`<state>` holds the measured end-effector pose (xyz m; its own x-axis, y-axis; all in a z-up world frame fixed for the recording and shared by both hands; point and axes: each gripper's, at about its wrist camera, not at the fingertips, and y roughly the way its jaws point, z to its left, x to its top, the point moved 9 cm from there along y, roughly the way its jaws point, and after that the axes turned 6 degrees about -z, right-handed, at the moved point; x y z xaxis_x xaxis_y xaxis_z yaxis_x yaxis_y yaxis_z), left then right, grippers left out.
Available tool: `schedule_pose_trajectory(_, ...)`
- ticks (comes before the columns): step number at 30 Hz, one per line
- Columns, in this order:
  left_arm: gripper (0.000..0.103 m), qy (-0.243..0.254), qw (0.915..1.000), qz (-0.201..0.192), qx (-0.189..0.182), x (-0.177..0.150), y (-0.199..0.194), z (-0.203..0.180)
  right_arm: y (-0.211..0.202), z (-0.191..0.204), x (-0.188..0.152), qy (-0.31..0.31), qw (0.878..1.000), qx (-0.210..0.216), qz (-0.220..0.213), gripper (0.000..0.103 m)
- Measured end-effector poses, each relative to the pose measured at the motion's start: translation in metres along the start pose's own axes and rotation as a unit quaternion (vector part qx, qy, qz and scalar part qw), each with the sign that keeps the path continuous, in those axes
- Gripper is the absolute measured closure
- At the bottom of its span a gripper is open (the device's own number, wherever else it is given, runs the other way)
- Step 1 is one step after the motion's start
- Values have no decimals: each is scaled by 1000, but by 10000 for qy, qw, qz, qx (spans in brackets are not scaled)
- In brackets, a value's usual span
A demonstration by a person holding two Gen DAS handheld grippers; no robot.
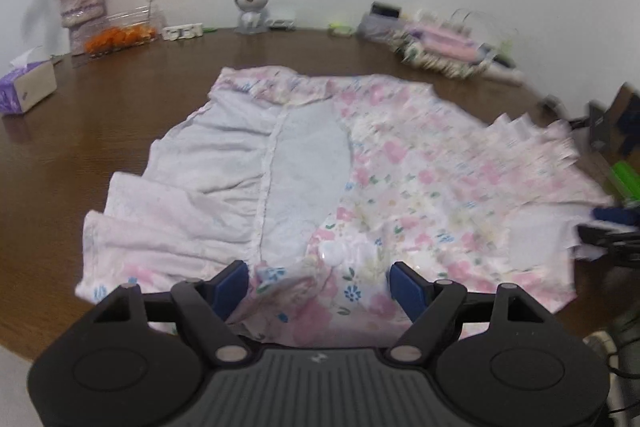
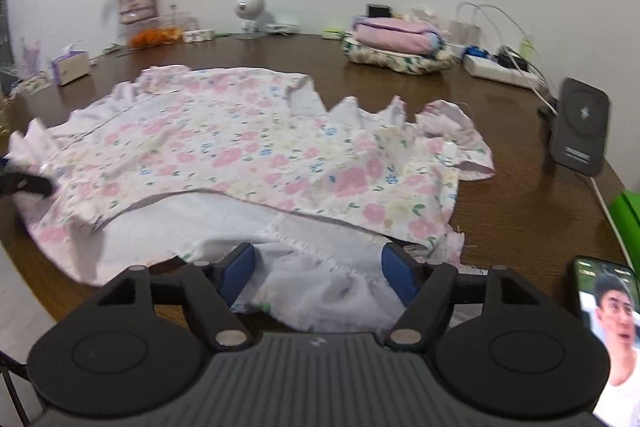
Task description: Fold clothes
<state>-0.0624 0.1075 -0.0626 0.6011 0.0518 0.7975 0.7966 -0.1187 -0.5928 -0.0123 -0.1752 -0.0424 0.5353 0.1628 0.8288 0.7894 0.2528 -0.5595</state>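
The left tongs (image 1: 320,281) stand wide, their blue pads (image 1: 230,285) apart on either side of a bunched floral hem that lies loose between them, pressed by neither pad; the right tongs (image 2: 318,273) are likewise wide, with the pale, gathered underside of the same cloth lying slack between their pads (image 2: 396,275). Both pairs sit at the near edge of the floral dress (image 1: 420,163), which is spread over the brown tabletop (image 1: 120,99) with part of it turned over so the white lining shows beside the pink and blue flower print. Its ruffled hem runs off to the right of the left tongs. Ahead of the right tongs, beyond the dress, a stack of folded clothes (image 2: 394,45) rests near the wall. To the far left of it stand a small white camera (image 2: 249,11), a vase of pink flowers (image 2: 132,1) and a tissue box (image 2: 72,66). Just right of the right tongs lies a phone (image 2: 612,331) with a lit screen, and further out a dark grey charger (image 2: 580,131) stands upright
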Motion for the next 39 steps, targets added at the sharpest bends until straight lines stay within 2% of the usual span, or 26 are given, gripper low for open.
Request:
schedule_pose_trajectory(3, 25, -267, 9990, -212, -281, 11, -9, 7, -10, 5, 19, 169, 9996, 199, -142, 30)
schedule_pose_trajectory(7, 25, -624, 9964, -204, -540, 18, 2, 12, -5, 49, 71, 250, 9934, 1042, -403, 29)
schedule_pose_trajectory(10, 28, -567, 9961, -201, -646, 12, 9, 6, 35, 99, 113, -188, 9865, 1574, -405, 29)
schedule_pose_trajectory(12, 29, -543, 9950, -336, -767, 6, 7, 1, 79, 125, 133, -332, 9851, 1679, -173, 30)
schedule_pose_trajectory(13, 35, -585, 9947, -291, -799, 3, 7, -1, 103, 137, 143, -360, 9848, 1697, -26, 32)
schedule_pose_trajectory(14, 49, -565, 9950, -248, -790, -1, 7, -2, 126, 144, 151, -355, 9857, 1642, 118, 36)
schedule_pose_trajectory(15, 55, -540, 9953, -211, -776, -4, 7, -4, 148, 151, 158, -343, 9867, 1568, 260, 38)
schedule_pose_trajectory(17, 88, -454, 9961, -250, -714, -7, 4, -5, 188, 161, 166, -209, 9865, 1496, 627, 49)
schedule_pose_trajectory(18, 91, -450, 9960, -259, -723, -8, 2, -4, 204, 164, 166, -153, 9859, 1470, 787, 54)
schedule_pose_trajectory(19, 91, -451, 9959, -267, -733, -9, 1, -4, 217, 166, 165, -181, 9859, 1400, 900, 65)
schedule_pose_trajectory(20, 93, -522, 9953, -265, -766, -10, -1, -3, 226, 168, 162, -276, 9864, 1302, 960, 83)
schedule_pose_trajectory(22, 96, -452, 9947, -320, -871, -11, -6, -4, 235, 171, 160, -460, 9878, 1147, 945, 103)
schedule_pose_trajectory(24, 97, -270, 9951, -322, -900, -14, -9, -5, 231, 172, 167, -153, 9877, 1288, 879, 103)
schedule_pose_trajectory(27, 97, -97, 9954, -317, -901, -18, -12, -10, 230, 169, 178, 26, 9908, 1196, 634, 102)
schedule_pose_trajectory(28, 96, -75, 9960, -294, -837, -19, -10, -11, 234, 170, 177, 3, 9914, 1143, 643, 102)
schedule_pose_trajectory(30, 95, -183, 9964, -247, -785, -20, -9, -12, 240, 174, 167, -31, 9889, 1242, 819, 92)
schedule_pose_trajectory(32, 87, -293, 9960, -276, -792, -19, -11, -13, 221, 172, 165, -42, 9879, 1410, 637, 66)
schedule_pose_trajectory(34, 78, -349, 9958, -383, -752, -15, -16, -13, 198, 169, 165, -52, 9866, 1575, 413, 56)
schedule_pose_trajectory(35, 72, -380, 9956, -441, -733, -12, -19, -14, 179, 163, 164, -29, 9863, 1630, 260, 46)
schedule_pose_trajectory(37, 63, -476, 9946, -593, -704, -5, -25, -14, 136, 149, 161, 32, 9850, 1725, -66, 33)
schedule_pose_trajectory(39, 58, -589, 9930, -747, -706, 2, -30, -15, 89, 134, 147, 72, 9811, 1917, -261, 26)
